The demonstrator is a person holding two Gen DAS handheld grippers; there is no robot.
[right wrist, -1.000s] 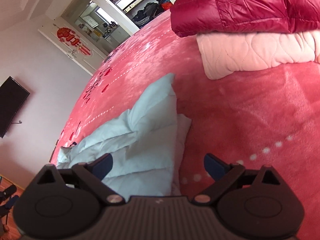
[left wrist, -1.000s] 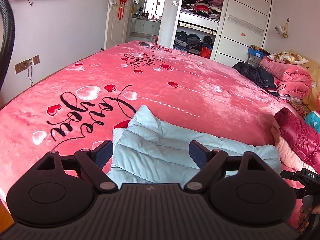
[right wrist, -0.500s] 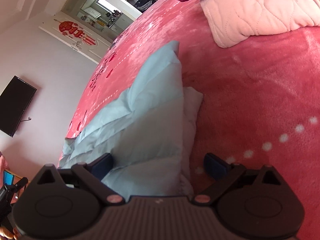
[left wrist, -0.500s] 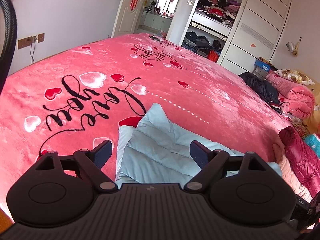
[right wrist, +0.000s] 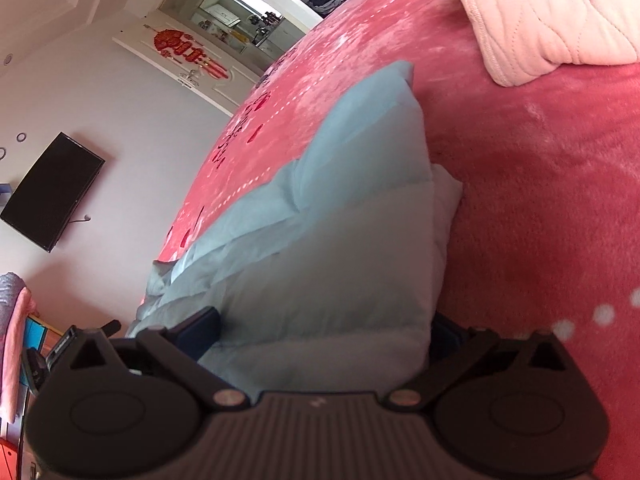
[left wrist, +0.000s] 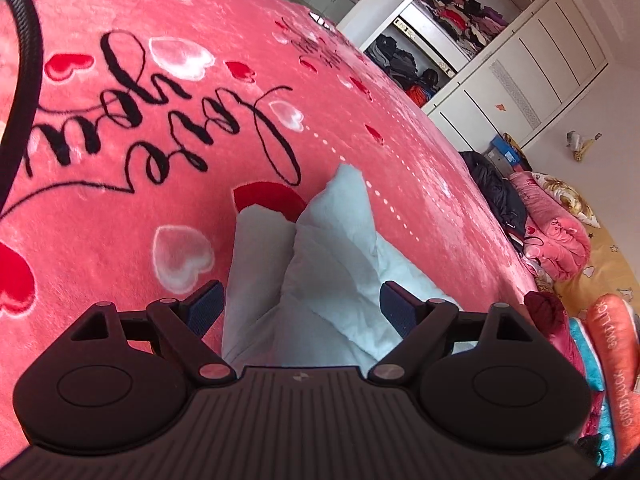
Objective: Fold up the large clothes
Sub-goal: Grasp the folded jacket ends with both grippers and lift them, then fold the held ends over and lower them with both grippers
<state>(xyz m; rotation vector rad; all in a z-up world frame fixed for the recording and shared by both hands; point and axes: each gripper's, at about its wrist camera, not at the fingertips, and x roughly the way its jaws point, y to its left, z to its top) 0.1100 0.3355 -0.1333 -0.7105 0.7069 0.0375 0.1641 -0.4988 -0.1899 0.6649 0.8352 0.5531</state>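
A light blue padded jacket (left wrist: pixel 332 264) lies partly folded on the pink bed blanket (left wrist: pixel 160 152). My left gripper (left wrist: pixel 302 308) is open, low over the jacket's near end, with the fabric between its spread fingers. In the right wrist view the same jacket (right wrist: pixel 328 272) fills the middle. My right gripper (right wrist: pixel 326 332) is open and straddles the jacket's edge; its right finger is mostly hidden behind the fabric.
A folded pale pink quilted garment (right wrist: pixel 548 32) lies on the blanket at the upper right, under a crimson jacket (left wrist: pixel 546 312). Bedding and dark clothes (left wrist: pixel 500 192) are piled at the bed's far right. An open wardrobe (left wrist: pixel 440 52) stands behind the bed.
Both grippers have dropped lower and closer onto the blue jacket. It now sits between the fingers of each. Both stay open.
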